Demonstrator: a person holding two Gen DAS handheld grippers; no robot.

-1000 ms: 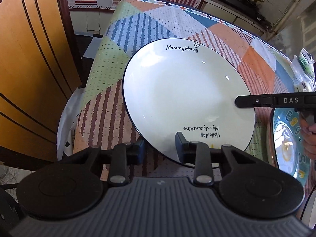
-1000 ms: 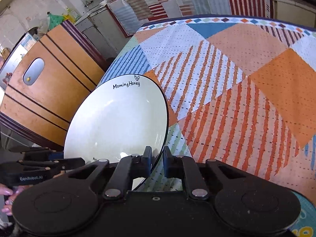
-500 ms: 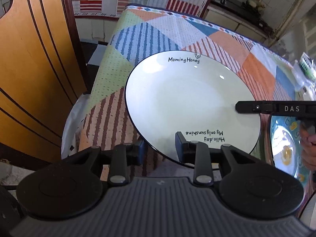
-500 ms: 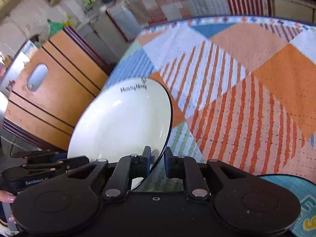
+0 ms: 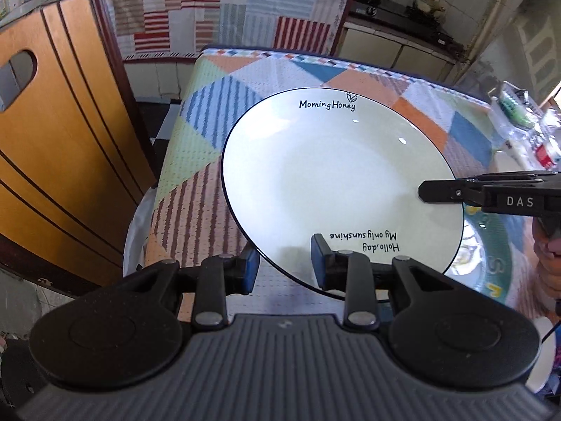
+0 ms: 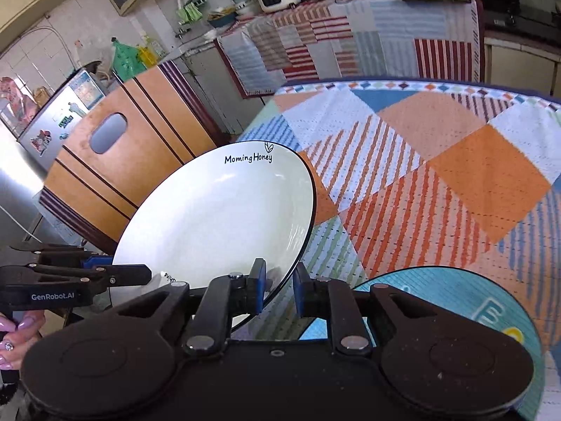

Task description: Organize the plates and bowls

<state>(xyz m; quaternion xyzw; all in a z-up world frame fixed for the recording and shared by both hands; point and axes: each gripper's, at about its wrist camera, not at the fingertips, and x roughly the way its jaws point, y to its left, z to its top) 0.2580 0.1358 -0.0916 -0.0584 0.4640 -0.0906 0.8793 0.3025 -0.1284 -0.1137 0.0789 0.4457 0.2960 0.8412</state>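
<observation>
A white plate [image 5: 336, 182] with a thin dark rim and black lettering hangs tilted above the patchwork tablecloth [image 5: 207, 129]. My left gripper [image 5: 284, 263] is shut on its near rim, one pad under it and one on top. My right gripper [image 6: 278, 289] has the opposite rim between its pads and still bears on it, while its jaws are opening slightly. Seen from the left wrist, the right gripper [image 5: 426, 189] reaches in over the plate's right edge. The right wrist view has the white plate [image 6: 217, 217] with the left gripper [image 6: 129, 268] at its lower left.
A teal plate [image 6: 455, 298] with coloured letters lies on the table under the white plate's right side, also seen as teal plate [image 5: 491, 273]. A wooden chair back [image 5: 59, 147] stands left of the table. Packets and bottles [image 5: 519, 115] crowd the far right edge.
Both grippers have risen with the white plate between them, so it now hangs higher over the table. The right gripper's fingers stand a little wider apart than before.
</observation>
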